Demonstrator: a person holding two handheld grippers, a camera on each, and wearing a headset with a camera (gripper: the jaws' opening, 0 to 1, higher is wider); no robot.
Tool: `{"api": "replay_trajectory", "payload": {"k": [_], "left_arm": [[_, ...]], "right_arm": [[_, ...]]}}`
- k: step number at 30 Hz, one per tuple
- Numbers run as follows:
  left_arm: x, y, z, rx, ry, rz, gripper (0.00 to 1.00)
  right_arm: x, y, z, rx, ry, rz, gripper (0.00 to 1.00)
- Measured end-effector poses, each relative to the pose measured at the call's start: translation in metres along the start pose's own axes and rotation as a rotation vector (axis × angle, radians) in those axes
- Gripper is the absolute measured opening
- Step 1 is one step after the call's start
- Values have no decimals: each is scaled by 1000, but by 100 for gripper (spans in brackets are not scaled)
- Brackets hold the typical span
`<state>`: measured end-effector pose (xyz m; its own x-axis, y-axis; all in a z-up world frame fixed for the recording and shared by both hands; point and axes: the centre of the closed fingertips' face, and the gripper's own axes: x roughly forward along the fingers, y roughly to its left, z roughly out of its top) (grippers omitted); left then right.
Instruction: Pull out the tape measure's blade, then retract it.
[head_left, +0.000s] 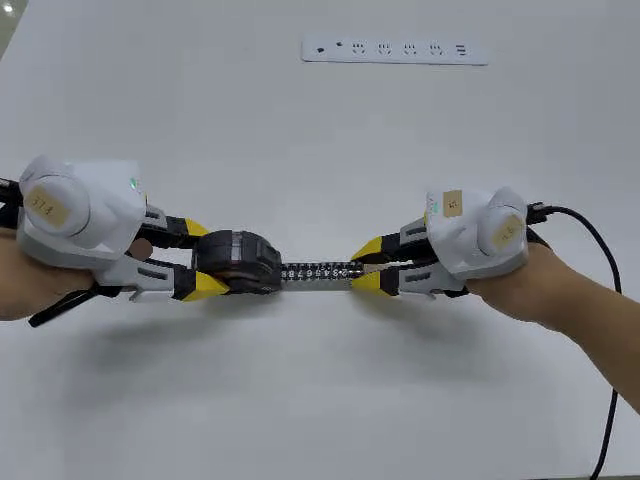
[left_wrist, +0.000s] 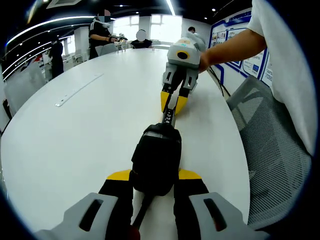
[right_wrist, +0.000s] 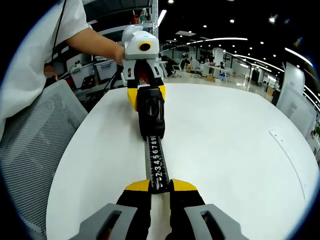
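Two tools of mine meet low over the white table (head_left: 300, 150), one at each end of the tape measure (head_left: 240, 262). My left tool (head_left: 203, 258) is clenched around the black case, with a yellow-tipped jaw on either side. In the head view the case sits a little toward 9 o'clock from the middle.

A short length of the blade (head_left: 318, 271) is out, running from the case toward 3 o'clock with its printed numbers facing up. My right tool (head_left: 366, 265) is pinched tight on the blade's free end, its yellow tips closed on it from both sides. I cannot tell whether the blade touches the table or hangs just above it.

In the right gripper view the blade runs straight from my jaws toward 12 o'clock to the case. Digits up to nine are readable along it, and the left tool sits beyond the case. In the left gripper view the case is held between my jaws, and the blade leads on toward 12 o'clock to the right tool.

A white power strip (head_left: 395, 49) lies at 12 o'clock on the table's far side, well apart from the work. A black cable (head_left: 603, 300) trails from the right tool toward 5 o'clock.
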<state>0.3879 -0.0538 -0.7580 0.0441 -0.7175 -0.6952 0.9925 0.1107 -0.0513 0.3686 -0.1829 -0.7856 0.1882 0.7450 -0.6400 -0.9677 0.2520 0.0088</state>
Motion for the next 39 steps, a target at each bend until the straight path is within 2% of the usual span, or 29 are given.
{"api": "replay_trajectory", "payload": {"k": [39], "left_arm": [[1, 0, 1, 4, 7, -2, 25]], "right_arm": [[-42, -6, -35, 17, 62, -42, 10]]}}
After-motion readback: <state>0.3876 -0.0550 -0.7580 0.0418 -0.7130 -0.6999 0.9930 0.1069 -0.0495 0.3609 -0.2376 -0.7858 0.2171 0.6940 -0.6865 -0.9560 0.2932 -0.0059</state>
